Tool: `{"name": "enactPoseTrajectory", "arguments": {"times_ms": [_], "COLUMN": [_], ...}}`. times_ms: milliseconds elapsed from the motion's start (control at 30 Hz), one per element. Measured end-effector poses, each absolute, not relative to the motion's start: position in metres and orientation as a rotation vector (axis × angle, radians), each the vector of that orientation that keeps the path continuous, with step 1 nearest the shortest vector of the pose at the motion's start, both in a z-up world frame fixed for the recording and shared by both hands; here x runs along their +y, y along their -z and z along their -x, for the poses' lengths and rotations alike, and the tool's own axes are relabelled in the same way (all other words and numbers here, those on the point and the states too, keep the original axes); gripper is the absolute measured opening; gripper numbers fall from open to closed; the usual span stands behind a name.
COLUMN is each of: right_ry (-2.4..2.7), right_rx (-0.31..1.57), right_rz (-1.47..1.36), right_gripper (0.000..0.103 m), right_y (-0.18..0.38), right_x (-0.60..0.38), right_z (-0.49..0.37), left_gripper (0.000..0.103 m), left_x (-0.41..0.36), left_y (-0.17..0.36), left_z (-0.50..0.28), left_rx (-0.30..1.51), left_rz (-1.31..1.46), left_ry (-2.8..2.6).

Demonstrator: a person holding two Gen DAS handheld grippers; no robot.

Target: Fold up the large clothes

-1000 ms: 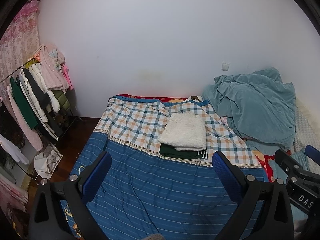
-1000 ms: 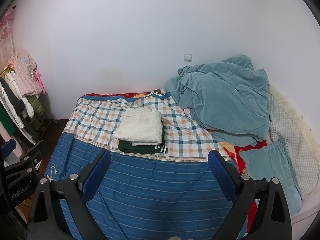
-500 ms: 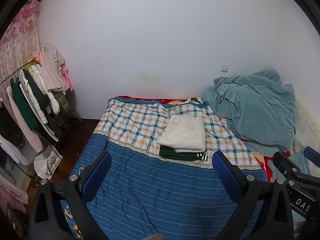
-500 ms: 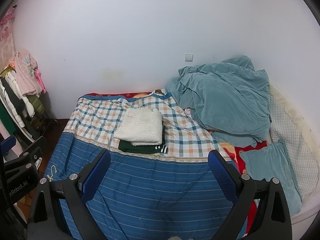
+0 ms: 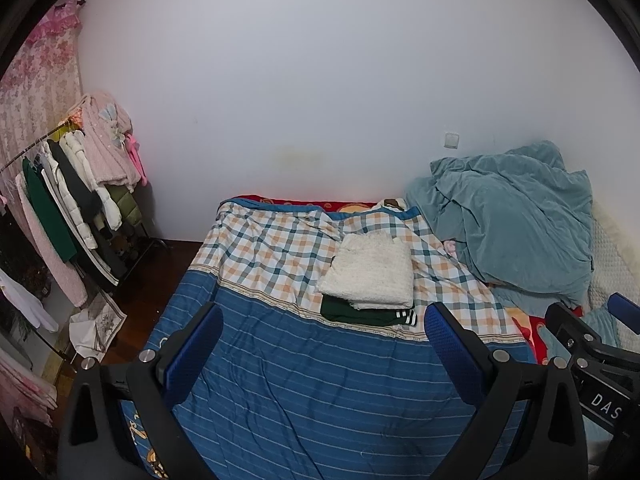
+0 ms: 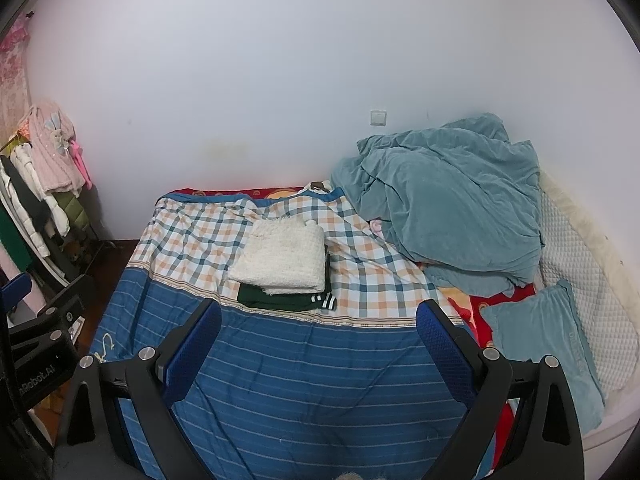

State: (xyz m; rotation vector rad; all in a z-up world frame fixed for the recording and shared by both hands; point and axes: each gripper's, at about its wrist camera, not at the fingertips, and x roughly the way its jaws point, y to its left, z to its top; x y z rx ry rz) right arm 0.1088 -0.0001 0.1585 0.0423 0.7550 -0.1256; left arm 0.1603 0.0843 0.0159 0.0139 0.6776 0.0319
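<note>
Folded clothes sit centre frame in both views: a cream knit (image 5: pixel 370 276) stacked square on a dark green garment with white striped cuffs (image 5: pixel 366 314), which shows only along the near edge of the stack. In the right view the same pair reads as cream (image 6: pixel 280 260) over green (image 6: pixel 286 300). The stack lies on the checked part of the bedspread (image 5: pixel 272 248), just past the seam where the blue striped part (image 5: pixel 320 392) starts. My guess is it's parked there to keep the near blue area free as a folding surface.

Left gripper (image 5: pixel 324 344) has fingers spread wide with nothing between them, hovering over the blue area, well short of the stack. Right gripper (image 6: pixel 318 336) is the same: wide, empty, held above the bed. I see each gripper's body at the edge of the other's view, so they ride side by side.

Both raised and empty reads to me as between garments: two pieces look done, none is laid out.

Teal duvet (image 6: pixel 444 200) is heaped at the right, teal pillow (image 6: pixel 548 344) at lower right, out of the work zone. Clothes rack (image 5: pixel 68 208) at the left edge is loaded with hanging coats, likely the source of the next item. I can't tell which piece is next.
</note>
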Motion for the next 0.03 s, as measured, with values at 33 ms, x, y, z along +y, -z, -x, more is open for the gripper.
{"name": "enactPoseTrajectory", "arguments": {"times_ms": [33], "right_ry": [0.128], "right_rx": [0.755], "right_rz": [-0.043], "right_gripper": [0.099], "right_y": [-0.1584], "right_x": [-0.0004], "right_z": [-0.1076], "left_gripper": [0.103], "left_x": [0.0856], "left_y": [-0.0165], "left_z": [-0.1615], "left_rx": [0.679], "left_rz": [-0.012], "left_ry": [-0.030]}}
